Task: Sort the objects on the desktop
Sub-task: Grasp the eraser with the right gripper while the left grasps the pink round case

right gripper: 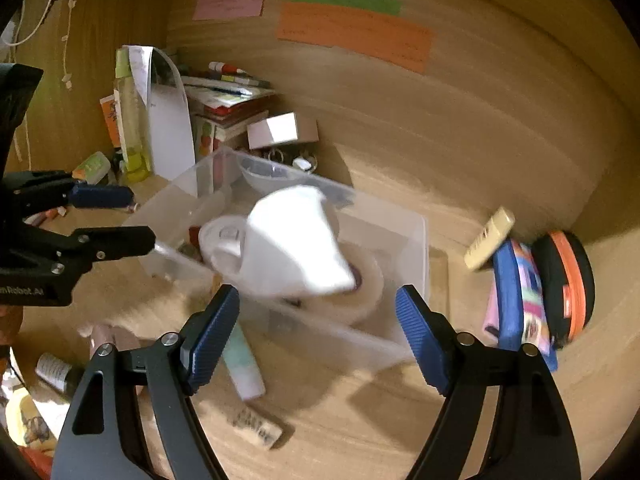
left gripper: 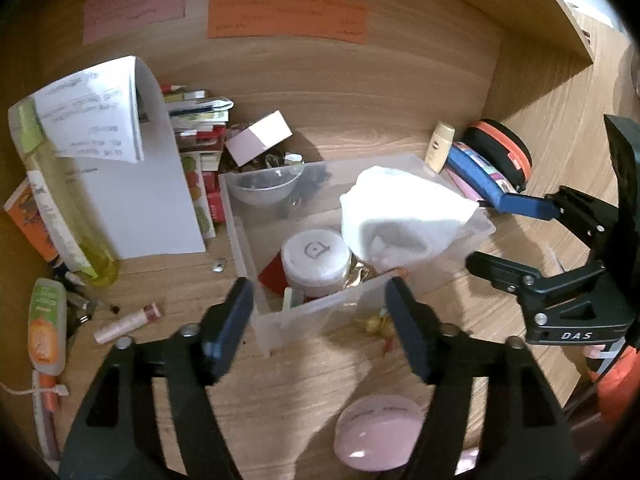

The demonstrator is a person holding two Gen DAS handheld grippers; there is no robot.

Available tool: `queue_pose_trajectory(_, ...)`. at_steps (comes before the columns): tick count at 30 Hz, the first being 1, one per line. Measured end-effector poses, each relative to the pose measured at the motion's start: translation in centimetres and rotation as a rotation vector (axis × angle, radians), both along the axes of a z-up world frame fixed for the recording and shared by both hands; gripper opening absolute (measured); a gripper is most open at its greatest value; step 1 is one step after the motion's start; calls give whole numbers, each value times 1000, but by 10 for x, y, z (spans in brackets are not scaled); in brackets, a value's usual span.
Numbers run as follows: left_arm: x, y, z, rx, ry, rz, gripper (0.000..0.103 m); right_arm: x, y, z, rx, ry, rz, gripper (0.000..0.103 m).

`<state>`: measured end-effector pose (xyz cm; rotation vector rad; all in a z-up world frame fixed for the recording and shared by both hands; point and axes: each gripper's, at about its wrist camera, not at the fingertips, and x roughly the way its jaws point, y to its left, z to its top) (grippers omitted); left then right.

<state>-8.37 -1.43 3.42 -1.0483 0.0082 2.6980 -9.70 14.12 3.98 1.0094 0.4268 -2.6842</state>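
Fingers of both grippers stand wide apart and hold nothing. Left gripper (left gripper: pixel 320 316) sits at the near edge of the clear bin (left gripper: pixel 460 178); right gripper (right gripper: pixel 318 334) faces the bin from the right. A white cloth (left gripper: pixel 400 216) appears to be over the bin's right rim, blurred; whether it rests or falls cannot be told. Judged step: loading the bin.

Bin contents: white jar (left gripper: pixel 316 260), clear bowl (left gripper: pixel 264 186), tape roll (right gripper: pixel 366 292), small items.

Next move calls for picking up a loose item, such as the pink disc (left gripper: pixel 378 432) or the tube (right gripper: pixel 244 364).
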Motion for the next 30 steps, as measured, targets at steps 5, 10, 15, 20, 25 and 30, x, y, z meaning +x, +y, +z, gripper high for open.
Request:
queue_pose_trajectory(5,15,1,-2,-26,-1,1,75,20,7,-7,-1,-1,-20,78)
queue_pose_trajectory(10,32,0,-7,-36,-11,-1,79,41,15,-14,-3,-5,-30,78)
queue_pose_trajectory(15,46,0,-13,-27,-41,-22,80,54,25,-27,-26,-45,-50,79)
queue_pose_trajectory(20,55,5,-25,-28,-87,-58,80,59,30,-47,-57,-111,-61,80)
queue_pose_trajectory(25,61,11,-35,-28,-122,-87,80,63,22,-62,-39,-152,-31,80)
queue_pose_trajectory(30,61,18,-45,-39,-158,-99,80,61,17,-75,-49,-194,-10,80)
